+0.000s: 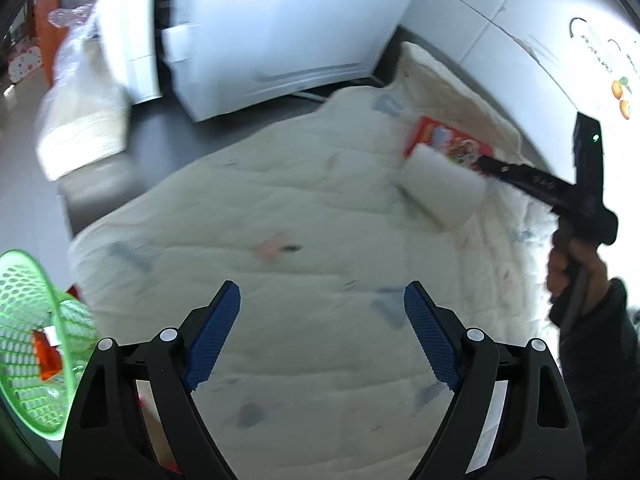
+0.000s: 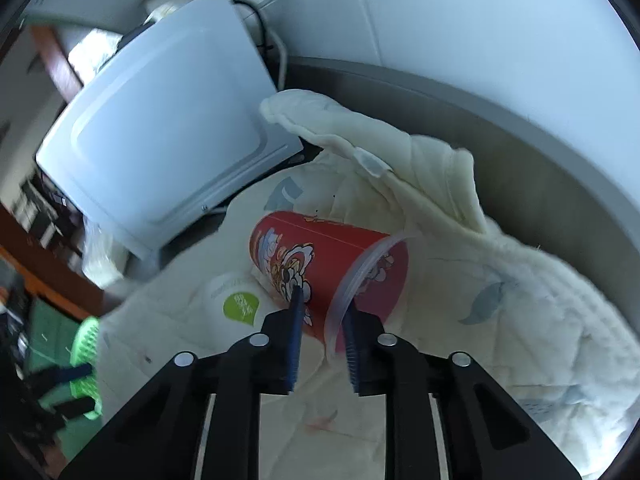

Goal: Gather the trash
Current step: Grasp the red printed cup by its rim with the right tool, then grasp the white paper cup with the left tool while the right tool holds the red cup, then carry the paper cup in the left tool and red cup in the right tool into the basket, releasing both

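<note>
A red printed paper cup (image 2: 320,252) lies on its side on a white quilt (image 2: 520,320), its clear-rimmed mouth facing me. My right gripper (image 2: 323,305) is shut on the cup's rim, with one blue pad outside the wall and one inside. A white tub with a green label (image 2: 236,304) lies just left of the cup. In the left wrist view the red cup (image 1: 444,140) and the white tub (image 1: 440,192) sit at the far right of the quilt (image 1: 280,208), at the right gripper's tip (image 1: 490,166). My left gripper (image 1: 322,292) hangs open over the quilt with nothing between its fingers.
A green mesh basket (image 1: 24,320) holding an orange-red wrapper (image 1: 46,356) stands at the quilt's left edge; it is also in the right wrist view (image 2: 86,344). A white appliance (image 1: 280,32) and a tiled wall (image 2: 480,20) border the quilt's far side. A hand (image 1: 572,264) grips the right tool.
</note>
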The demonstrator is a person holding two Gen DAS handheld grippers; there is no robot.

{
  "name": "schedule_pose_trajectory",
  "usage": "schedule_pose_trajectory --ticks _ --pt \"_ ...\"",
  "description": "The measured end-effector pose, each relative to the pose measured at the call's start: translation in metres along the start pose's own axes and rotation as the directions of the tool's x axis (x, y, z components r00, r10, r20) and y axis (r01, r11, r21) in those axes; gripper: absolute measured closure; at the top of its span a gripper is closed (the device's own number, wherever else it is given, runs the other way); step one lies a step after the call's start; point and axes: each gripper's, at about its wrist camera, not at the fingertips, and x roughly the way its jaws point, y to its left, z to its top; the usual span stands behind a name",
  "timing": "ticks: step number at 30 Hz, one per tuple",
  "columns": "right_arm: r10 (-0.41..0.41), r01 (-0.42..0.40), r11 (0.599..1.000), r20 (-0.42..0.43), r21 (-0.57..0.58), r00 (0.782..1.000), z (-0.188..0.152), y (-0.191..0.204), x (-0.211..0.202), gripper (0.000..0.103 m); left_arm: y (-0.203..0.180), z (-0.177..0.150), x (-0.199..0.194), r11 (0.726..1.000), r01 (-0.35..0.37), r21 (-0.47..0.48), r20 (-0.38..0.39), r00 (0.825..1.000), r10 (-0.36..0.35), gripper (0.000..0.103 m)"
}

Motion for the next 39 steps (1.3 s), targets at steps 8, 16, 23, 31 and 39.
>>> schedule_pose_trajectory --ticks 8,16,23,31,39 --pt "0.057 -0.056 0.998 0.056 -0.016 0.997 0.000 0.006 -0.014 0.098 -0.067 0.020 0.034 0.994 0.055 0.098 -0.013 0.998 -0.054 0.020" --pt "0.053 -0.050 0.998 0.065 -0.037 0.997 -0.008 0.001 -0.027 0.098 -0.116 0.028 0.076 0.988 0.068 0.140 -0.029 0.998 -0.064 0.020" --pt "0.057 -0.055 0.998 0.067 -0.029 0.996 -0.015 -0.007 -0.032 0.099 -0.134 0.033 0.106 0.996 -0.012 0.093 0.005 1.000 0.012 0.024" --pt "0.061 -0.059 0.998 0.076 -0.031 0.995 -0.022 -0.006 -0.037 0.098 -0.117 0.044 0.115 1.000 -0.012 -0.006 0.034 0.999 0.012 0.072" --pt "0.090 -0.085 0.995 0.089 -0.060 0.992 -0.037 0.011 -0.054 0.098 -0.074 0.031 0.097 1.000 0.000 -0.031 0.066 0.998 0.002 0.099"
